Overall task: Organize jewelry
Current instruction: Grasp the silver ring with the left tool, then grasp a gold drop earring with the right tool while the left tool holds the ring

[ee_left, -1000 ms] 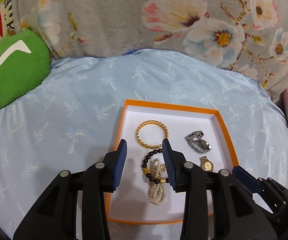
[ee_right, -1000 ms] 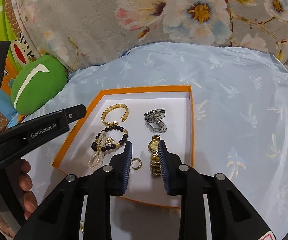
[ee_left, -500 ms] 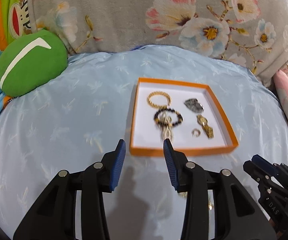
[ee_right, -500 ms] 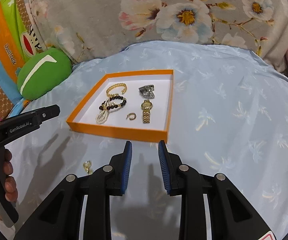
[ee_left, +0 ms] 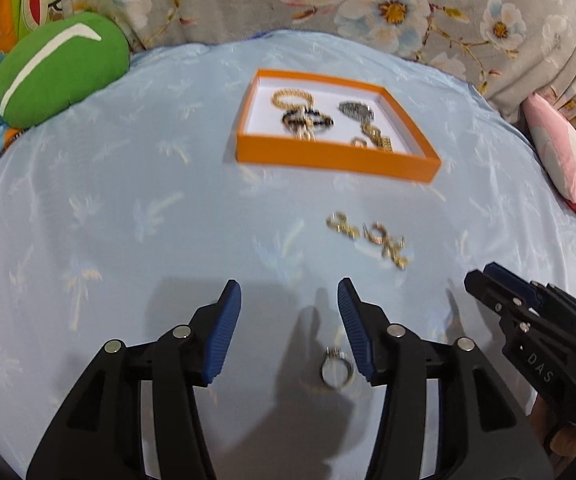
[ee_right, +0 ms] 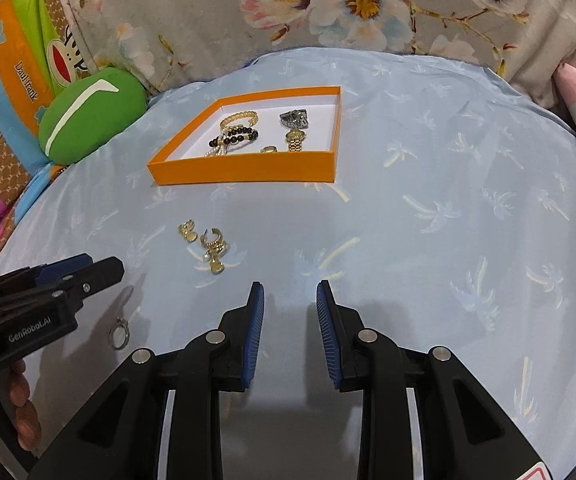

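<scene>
An orange tray (ee_left: 327, 158) (ee_right: 248, 170) with a white floor lies on the blue bedspread and holds a gold bangle (ee_right: 238, 119), a dark bead bracelet (ee_right: 234, 137), pearls, a silver watch (ee_right: 295, 119), a gold watch (ee_right: 295, 141) and a small ring. Gold earrings (ee_left: 367, 236) (ee_right: 208, 246) lie on the cloth in front of the tray. A silver ring (ee_left: 335, 368) (ee_right: 120, 334) lies close under my left gripper (ee_left: 289, 320), which is open and empty. My right gripper (ee_right: 289, 312) is open and empty, right of the earrings.
A green cushion (ee_left: 60, 68) (ee_right: 88, 110) sits at the back left beside a cartoon-print bag (ee_right: 20, 64). A floral blanket (ee_right: 347, 4) runs along the back. A pink pillow (ee_left: 563, 160) lies at the right edge.
Both grippers have pulled back from the tray toward the near side of the bed. The earrings and the silver ring have come into view. Both stay open.
</scene>
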`<state>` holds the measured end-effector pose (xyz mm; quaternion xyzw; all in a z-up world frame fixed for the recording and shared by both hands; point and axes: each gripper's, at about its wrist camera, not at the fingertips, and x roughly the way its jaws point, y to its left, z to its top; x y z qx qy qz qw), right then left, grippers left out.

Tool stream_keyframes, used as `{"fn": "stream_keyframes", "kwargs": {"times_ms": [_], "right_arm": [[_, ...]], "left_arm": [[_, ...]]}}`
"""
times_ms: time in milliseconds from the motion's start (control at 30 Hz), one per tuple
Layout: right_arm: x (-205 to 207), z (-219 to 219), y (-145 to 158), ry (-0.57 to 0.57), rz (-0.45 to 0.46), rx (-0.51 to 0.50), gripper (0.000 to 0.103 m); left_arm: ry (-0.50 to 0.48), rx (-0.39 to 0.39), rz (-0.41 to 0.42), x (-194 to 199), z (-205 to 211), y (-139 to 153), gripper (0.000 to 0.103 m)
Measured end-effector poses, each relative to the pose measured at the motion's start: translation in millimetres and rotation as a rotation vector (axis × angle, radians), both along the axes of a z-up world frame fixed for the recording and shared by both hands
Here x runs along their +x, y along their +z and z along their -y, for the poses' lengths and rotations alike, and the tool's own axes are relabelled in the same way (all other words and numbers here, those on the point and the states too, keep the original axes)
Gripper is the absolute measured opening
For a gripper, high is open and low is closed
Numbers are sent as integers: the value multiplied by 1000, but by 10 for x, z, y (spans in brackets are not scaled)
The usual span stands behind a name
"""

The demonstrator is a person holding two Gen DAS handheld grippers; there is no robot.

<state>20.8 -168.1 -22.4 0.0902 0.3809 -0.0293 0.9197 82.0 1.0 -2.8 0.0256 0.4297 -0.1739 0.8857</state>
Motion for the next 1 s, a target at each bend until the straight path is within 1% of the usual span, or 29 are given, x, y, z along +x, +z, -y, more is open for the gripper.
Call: {"fn": "stream_keyframes", "kwargs": {"times_ms": [100,167,267,500,533,600,667,700,733,1000], "right_arm": [[-50,-9,1,1,4,10,27],[-65,-13,-4,1,1,15,27],[-78,-13,-4,-2,3,18,27],[-75,-2,-9,-6,2,28,27],[-73,1,-9,-6,2,28,27],[-74,0,-9,-7,2,28,27],[-75,0,-10,-7,3,29,27],[-74,-2,-11,-6,3,29,27],[-72,-4,-10,-5,3,29,27],[69,-118,3,29,6,29,27]], "left_arm": [[-7,5,-27,-76,2,-82,49],[-10,21,-15,-136,8,-86,49],[-27,23,-11,-210,28,-95,48],[-76,97,40,-387,147,-130,48],[-76,105,44,-393,152,-132,47],[-78,102,47,-404,150,-125,40],[-78,102,54,-418,143,-123,30],[-76,102,57,-421,140,-121,26],[-74,102,59,-422,138,-122,19],[-67,70,48,-384,96,-103,19]]}}
